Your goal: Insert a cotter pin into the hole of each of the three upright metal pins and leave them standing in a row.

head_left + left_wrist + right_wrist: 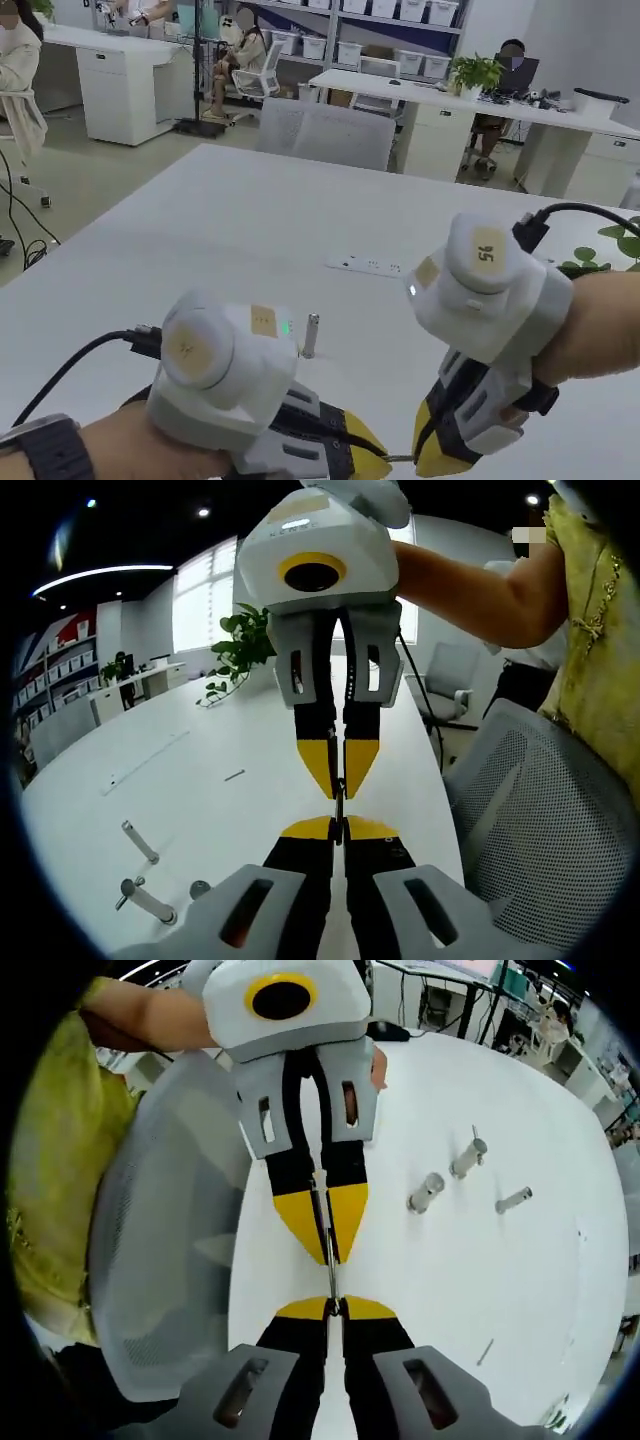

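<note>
Cotter pin (331, 1280), pinched in jaws of left gripper (328, 1255) and right gripper (335, 1308), ends hidden

We hold the left gripper (338, 830) and the right gripper (332, 1310) tip to tip over the near edge of the table (250, 230), with a cotter pin (325, 1225) caught between both pairs of jaws. Behind the tips, three metal pins (425, 1192) sit close together on the table, and a loose cotter pin (484, 1352) lies well apart from them. Farther back lies a power strip (365, 265), with a plant (610, 250) at the table's right edge.
</note>
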Motion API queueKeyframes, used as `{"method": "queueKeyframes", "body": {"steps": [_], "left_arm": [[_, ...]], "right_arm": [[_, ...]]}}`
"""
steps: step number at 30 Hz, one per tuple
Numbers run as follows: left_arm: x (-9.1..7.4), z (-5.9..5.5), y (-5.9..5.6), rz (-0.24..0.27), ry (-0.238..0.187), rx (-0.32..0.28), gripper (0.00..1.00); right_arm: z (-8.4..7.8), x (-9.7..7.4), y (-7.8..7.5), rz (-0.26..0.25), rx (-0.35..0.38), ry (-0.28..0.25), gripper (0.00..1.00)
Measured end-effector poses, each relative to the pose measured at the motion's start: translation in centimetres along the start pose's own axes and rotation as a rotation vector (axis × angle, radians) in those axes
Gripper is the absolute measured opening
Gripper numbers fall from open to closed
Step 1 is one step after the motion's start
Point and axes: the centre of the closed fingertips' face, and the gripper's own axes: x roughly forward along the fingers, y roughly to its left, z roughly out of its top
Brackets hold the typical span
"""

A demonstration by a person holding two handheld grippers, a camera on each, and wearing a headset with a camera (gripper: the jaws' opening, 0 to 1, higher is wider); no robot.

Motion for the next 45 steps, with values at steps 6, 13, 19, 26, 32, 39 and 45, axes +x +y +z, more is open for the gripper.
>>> {"method": "queueKeyframes", "body": {"steps": [6, 13, 19, 26, 32, 39, 45], "left_arm": [[-0.3, -0.1, 0.5, 0.027, -0.002, -0.011, 0.00], [-0.4, -0.3, 0.6, 0.037, 0.006, -0.007, 0.00], [-0.2, -0.6, 0.4, 0.027, 0.024, 0.001, 0.00], [0.2, -0.9, 0.0, 0.015, 0.065, 0.038, 0.00], [0.3, -0.9, 0.0, 0.006, 0.092, 0.059, 0.00], [0.4, -1.1, 0.0, 0.004, 0.109, 0.070, 0.00], [0.4, -1.0, 0.3, 0.021, 0.099, 0.084, 0.00]], "right_arm": [[0.6, -0.3, -1.0, -0.118, -0.070, 0.009, 0.04], [0.6, 0.0, -0.9, -0.133, -0.061, 0.005, 0.04], [0.3, 0.4, -0.7, -0.111, -0.021, 0.002, 0.04], [0.1, 0.7, -0.4, -0.075, -0.010, 0.014, 0.06], [-0.1, 0.8, -0.3, -0.057, -0.014, 0.037, 0.06], [-0.3, 1.0, -0.2, -0.049, -0.013, 0.053, 0.05], [-0.3, 0.8, -0.5, -0.056, 0.058, 0.047, 0.03]]}}
